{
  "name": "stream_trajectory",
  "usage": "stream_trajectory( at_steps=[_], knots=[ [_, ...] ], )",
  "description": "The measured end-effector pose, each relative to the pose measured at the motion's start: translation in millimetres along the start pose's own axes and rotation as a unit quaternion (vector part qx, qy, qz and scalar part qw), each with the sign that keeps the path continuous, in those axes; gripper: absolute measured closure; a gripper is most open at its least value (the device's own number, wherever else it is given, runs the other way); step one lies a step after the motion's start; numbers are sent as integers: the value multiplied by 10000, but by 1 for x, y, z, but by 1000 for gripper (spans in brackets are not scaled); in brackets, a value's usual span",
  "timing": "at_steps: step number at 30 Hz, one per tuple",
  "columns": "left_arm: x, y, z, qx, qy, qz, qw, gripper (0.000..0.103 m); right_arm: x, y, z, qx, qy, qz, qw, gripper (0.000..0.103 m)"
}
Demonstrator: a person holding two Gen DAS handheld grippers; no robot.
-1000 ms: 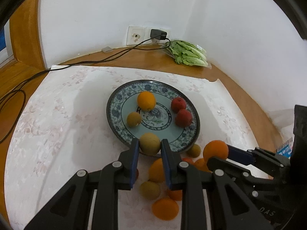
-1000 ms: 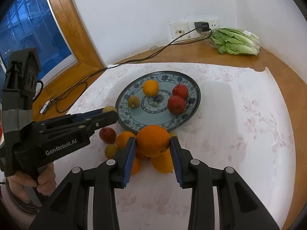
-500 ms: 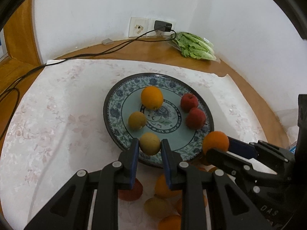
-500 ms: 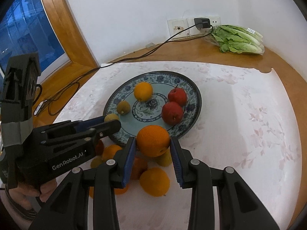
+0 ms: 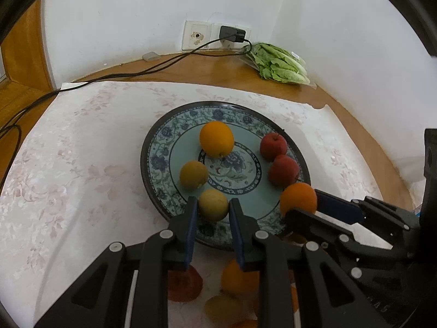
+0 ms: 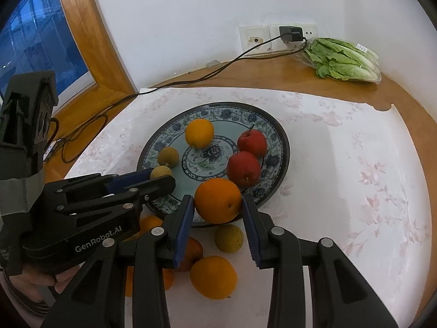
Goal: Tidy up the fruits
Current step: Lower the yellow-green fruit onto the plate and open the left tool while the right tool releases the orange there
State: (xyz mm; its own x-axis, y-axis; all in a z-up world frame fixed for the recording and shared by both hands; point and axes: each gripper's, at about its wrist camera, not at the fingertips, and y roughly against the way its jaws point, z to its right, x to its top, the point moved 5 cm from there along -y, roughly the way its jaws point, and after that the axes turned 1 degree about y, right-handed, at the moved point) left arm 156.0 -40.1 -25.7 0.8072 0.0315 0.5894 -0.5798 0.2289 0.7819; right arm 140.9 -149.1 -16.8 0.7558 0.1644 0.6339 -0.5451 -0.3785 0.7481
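Two hand-held grippers hover over the near rim of a blue-and-white patterned plate [image 5: 157, 161], each carrying one fruit.

The left gripper [image 5: 211, 209] is pinching a small yellow-brown fruit [image 5: 213, 205], perhaps a lemon, across its middle. The fruit sits between the blue pads, just above the plate's near rim, beside a similar yellow-brown fruit [image 5: 193, 174] lying on the plate's left side.

The right gripper [image 6: 218, 205] is pinching a large orange [image 6: 218, 201], its pads pressed on the orange's widest part. The orange hangs over the near right part of the plate, just in front of two red apples [image 6: 244, 168].

Further in on the plate, a second orange [image 5: 216, 138] rests near the centre pattern, towards the far side. Off the plate, on the near side, several more oranges, small yellow fruits and a red one lie in a loose heap [image 6: 213, 276] on a pale floral cloth [image 6: 355, 177]. Beyond the plate's far rim, bagged lettuce [image 6: 341, 60] lies against the wall beside a plugged-in charger [image 6: 291, 34].

Handling, as a judgement: both fruits look firm, round and fairly light. Their dimpled skin should grip well, but they will roll once released, so they are best held across the widest part and set down low, against neighbouring fruit.
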Motion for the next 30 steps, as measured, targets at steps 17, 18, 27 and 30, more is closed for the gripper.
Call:
stream_trajectory(
  at_steps=[17,18,27,30],
  knots=[
    [0,0,4,15,-115,-40,9999,71,0,0,-1,-138,59,59,9999,66],
    [1,1,4,34,-130,-31,9999,69,0,0,0,-125,42,49,9999,65],
    [2,16,4,133,-134,54,9998,51,0,13,6,-72,-148,165,9997,54],
    [0,23,5,141,-173,76,9997,49,0,18,4,-56,-156,210,9996,54]
  ],
)
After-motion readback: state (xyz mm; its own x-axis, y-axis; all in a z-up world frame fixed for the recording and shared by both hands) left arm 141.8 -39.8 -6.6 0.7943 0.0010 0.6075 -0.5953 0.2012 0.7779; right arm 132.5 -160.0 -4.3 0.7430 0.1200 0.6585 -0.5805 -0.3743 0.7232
